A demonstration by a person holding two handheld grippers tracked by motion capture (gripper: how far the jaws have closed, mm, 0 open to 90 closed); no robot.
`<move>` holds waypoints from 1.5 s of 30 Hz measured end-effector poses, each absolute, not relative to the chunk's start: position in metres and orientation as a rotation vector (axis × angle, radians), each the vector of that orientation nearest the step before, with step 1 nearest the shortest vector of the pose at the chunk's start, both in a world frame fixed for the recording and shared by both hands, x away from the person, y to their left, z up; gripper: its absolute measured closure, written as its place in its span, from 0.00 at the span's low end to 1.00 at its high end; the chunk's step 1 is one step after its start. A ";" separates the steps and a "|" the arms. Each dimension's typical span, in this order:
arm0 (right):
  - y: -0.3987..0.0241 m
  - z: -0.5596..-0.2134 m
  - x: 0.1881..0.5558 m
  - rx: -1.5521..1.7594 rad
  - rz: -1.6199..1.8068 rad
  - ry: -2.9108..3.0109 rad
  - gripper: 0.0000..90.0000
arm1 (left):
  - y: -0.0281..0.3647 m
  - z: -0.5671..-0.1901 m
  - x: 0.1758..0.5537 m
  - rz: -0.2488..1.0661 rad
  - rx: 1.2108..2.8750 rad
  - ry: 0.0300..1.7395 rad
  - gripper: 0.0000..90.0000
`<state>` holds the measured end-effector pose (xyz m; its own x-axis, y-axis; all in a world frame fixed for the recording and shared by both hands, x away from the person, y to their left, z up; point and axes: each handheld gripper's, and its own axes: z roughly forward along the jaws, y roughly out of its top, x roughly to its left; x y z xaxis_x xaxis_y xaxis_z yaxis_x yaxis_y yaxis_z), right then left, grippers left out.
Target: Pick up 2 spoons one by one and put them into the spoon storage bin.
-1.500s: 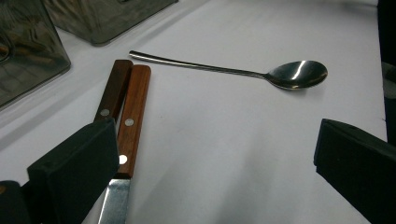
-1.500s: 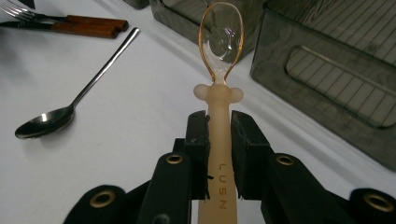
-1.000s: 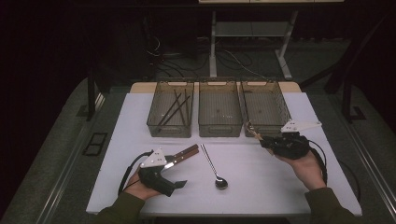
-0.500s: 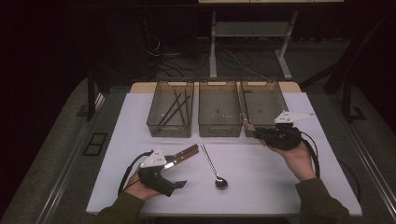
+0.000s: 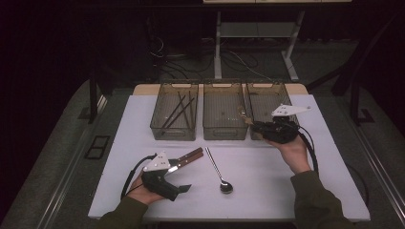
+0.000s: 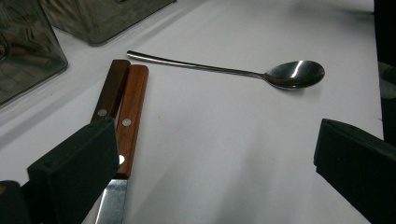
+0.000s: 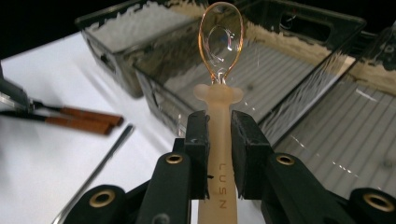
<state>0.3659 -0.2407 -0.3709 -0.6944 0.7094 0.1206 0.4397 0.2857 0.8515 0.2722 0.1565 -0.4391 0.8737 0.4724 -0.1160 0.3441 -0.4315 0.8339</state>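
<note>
Here the right hand-held gripper (image 7: 219, 154) clamps a translucent plastic spoon (image 7: 220, 84) by its handle — bowl aimed at the right bin (image 5: 267, 90); the left hand-held gripper (image 6: 210, 158) rests agape beside two wooden-handled knives (image 6: 126, 102).

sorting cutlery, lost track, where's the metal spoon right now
In the high view the metal spoon lies on the white table, near the front middle, right of the two wooden-handled knives and in front of the middle bin.

Three bins (image 5: 222, 136) stand side by side at the table's (image 5: 267, 200) far edge; sticks (image 5: 179, 110) lie in the left one; nearer, two knives (image 5: 187, 158) lie left of a spoon (image 5: 218, 171).
</note>
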 end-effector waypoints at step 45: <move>-0.188 -0.384 0.434 1.180 1.293 2.361 0.55 | 0.157 -0.438 0.272 0.158 2.056 0.575 0.00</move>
